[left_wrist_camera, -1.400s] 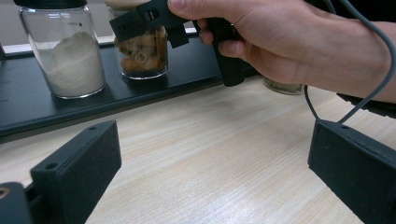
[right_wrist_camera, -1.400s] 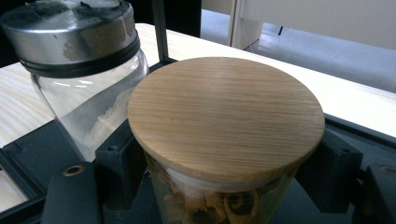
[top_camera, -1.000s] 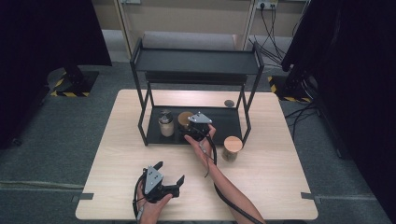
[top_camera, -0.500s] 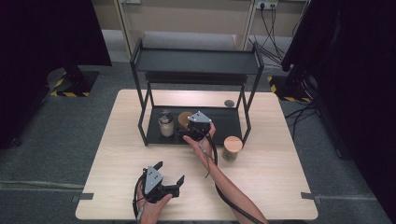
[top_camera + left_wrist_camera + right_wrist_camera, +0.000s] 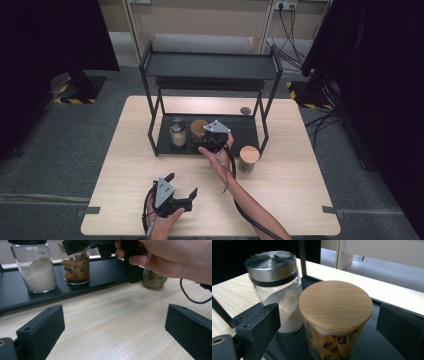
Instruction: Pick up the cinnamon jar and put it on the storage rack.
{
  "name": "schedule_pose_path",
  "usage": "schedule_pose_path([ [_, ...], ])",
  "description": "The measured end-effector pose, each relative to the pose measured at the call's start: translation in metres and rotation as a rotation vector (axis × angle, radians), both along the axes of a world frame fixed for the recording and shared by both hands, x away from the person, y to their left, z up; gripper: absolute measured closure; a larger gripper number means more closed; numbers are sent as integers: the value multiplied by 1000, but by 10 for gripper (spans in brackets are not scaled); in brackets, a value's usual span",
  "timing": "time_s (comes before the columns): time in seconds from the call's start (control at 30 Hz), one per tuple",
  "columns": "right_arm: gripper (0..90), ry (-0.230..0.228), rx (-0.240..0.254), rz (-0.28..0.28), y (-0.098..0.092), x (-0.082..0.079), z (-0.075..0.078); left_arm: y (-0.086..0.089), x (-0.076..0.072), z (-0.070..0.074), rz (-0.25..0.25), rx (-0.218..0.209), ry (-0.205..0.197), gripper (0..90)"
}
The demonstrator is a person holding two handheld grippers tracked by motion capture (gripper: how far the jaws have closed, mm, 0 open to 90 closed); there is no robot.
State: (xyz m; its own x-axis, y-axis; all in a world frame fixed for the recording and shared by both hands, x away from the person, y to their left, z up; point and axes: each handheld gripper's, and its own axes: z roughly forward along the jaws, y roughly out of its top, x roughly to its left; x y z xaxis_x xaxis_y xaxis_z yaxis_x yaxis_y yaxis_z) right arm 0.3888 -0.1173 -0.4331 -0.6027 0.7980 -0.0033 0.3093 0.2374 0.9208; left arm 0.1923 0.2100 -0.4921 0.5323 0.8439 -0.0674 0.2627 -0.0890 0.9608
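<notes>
My right hand-held gripper [image 5: 329,322] has just opened wide; cinnamon jar [image 5: 335,320] stands between its jaws, unpressed, on the shelf tray [image 5: 374,340]. Glass: rigid, slippery, breakable; I'd grip below the wooden lid [image 5: 335,305].

In the high view, the right gripper [image 5: 204,144] covers part of the cinnamon jar [image 5: 198,128] at the jar's 5 o'clock, so the tips of its jaws are hidden there. The small dark round thing [image 5: 245,110] on the table is too small to tell what it is.

In the left gripper view, the salt jar [image 5: 37,267] is cut off at 12 o'clock. The hand [image 5: 172,257] hides most of the jar of green leaves [image 5: 153,282].

In the right gripper view, the salt jar's metal lid [image 5: 272,266] is blurry. The cinnamon jar's bottom is cut off at 6 o'clock.
</notes>
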Motion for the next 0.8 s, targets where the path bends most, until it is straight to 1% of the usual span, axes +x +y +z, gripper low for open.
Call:
schedule_pose_path([
  [0.17,54,0,18,21,-6,-6,2,0,0,0,0,0,0,22],
  [0.33,53,-12,27,37,-11,-11,3,0,0,0,1,-3,0,22],
  [0.8,49,-16,65,76,-22,-23,6,0,0,0,2,-1,0,22],
])
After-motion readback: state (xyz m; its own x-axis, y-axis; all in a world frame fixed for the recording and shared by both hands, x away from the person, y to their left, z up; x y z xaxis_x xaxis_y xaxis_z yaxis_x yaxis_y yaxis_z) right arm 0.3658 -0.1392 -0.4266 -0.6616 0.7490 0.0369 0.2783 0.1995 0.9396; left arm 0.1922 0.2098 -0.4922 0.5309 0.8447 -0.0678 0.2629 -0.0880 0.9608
